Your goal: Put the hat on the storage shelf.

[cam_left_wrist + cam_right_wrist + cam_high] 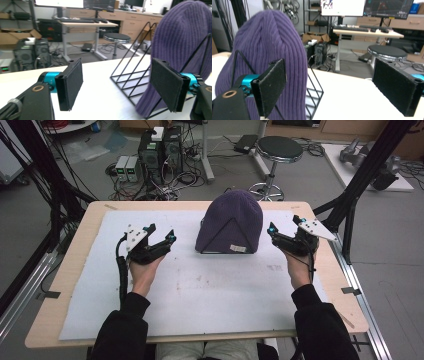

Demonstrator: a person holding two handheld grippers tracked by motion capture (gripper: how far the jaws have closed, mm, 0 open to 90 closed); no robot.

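**Beanie on wire rack: grippers flank it, nothing held**

One purple beanie (230, 220) sits draped over one black wire rack (132, 80), mid-table on the white mat (190, 290). Left gripper (159, 234) and right gripper (284, 226) each stand beside it, jaws apart, empty. My read: come in level from both sides, pinch knit only, clear of the wire, lift straight up.

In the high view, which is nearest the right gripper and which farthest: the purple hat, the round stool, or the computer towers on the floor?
From the right gripper:
1. Purple hat, just beside it on the table.
2. Round stool, on the floor beyond the table.
3. Computer towers, far across, upper left.
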